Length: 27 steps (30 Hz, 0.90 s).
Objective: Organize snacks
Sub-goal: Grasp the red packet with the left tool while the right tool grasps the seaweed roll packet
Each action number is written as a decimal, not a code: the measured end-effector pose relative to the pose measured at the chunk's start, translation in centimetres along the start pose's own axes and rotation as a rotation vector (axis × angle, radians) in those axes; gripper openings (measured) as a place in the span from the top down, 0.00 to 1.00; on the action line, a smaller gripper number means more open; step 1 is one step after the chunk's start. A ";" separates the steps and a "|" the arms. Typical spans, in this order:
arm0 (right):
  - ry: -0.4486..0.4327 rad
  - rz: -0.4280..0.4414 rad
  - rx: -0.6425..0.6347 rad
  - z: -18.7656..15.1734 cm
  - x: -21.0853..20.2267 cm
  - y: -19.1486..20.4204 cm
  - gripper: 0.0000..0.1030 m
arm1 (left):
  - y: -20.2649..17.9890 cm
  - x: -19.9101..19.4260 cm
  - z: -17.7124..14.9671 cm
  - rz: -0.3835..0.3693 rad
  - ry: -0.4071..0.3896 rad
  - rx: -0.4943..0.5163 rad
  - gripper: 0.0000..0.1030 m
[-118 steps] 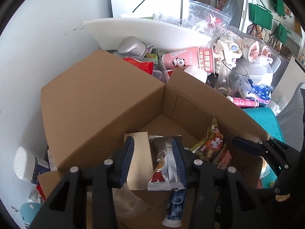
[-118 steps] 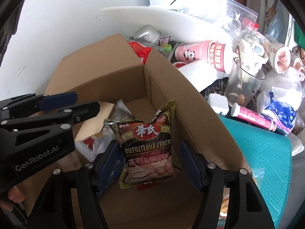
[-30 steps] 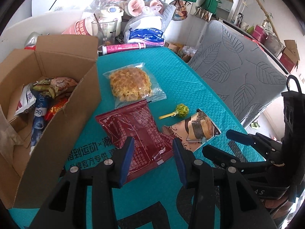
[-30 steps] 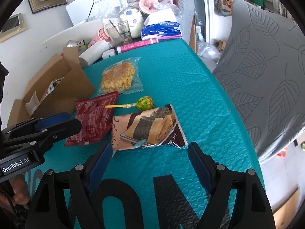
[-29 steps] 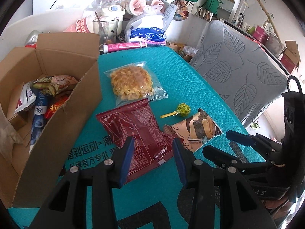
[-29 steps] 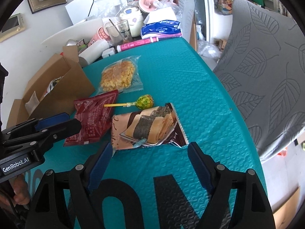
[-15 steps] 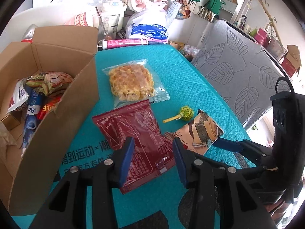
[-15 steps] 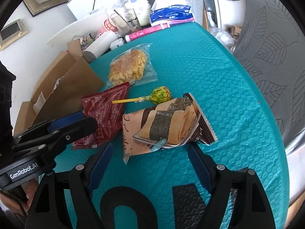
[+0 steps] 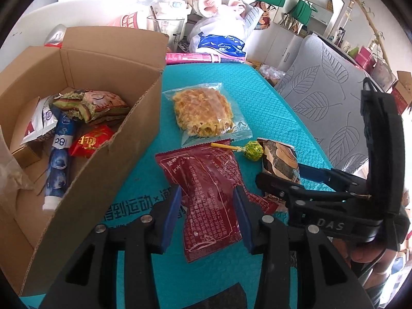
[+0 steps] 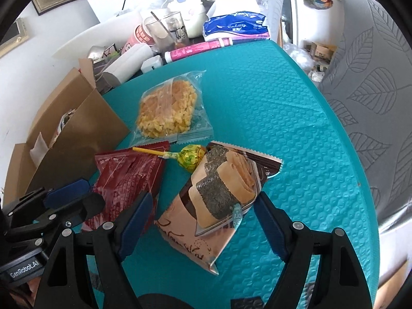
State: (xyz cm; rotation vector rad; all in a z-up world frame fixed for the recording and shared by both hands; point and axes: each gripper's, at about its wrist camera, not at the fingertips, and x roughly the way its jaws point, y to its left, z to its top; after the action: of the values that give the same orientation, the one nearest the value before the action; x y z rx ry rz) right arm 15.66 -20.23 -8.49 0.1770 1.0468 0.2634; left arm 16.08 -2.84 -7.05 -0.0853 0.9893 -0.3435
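A dark red snack pouch lies on the teal mat, and my left gripper is open with its fingers on either side of the pouch. My right gripper is open around a brown seaweed-roll packet; the packet also shows in the left wrist view. A green lollipop and a clear bag of yellow crisp cake lie beyond them. The cardboard box at the left holds several snacks.
Cups, a pink tube, a blue tissue pack and other clutter crowd the back of the table. A grey leaf-pattern chair stands at the right past the mat's edge. The box wall is close to the left gripper.
Both grippers left the box, where they held snacks, and came down over the mat. In the last second they moved closer, straddling the red pouch and the seaweed packet.
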 end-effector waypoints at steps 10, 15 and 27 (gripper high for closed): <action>-0.027 -0.068 -0.054 -0.6 -0.1 -0.1 0.47 | -0.7 0.6 0.2 -0.036 0.004 0.024 0.60; -0.038 -0.089 -0.045 -1.5 -0.9 -0.7 0.48 | -1.9 1.6 0.5 -0.023 0.024 0.069 0.60; -0.042 -0.122 -0.027 -2.6 -2.1 -2.0 0.50 | -4.1 3.7 0.3 0.032 0.048 0.143 0.34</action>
State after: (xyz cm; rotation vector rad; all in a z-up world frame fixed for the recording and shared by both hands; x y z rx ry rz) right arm 12.70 -22.69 -8.56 0.0939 1.0079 0.1625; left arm 17.18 -7.91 -8.96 0.0681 1.0092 -0.3871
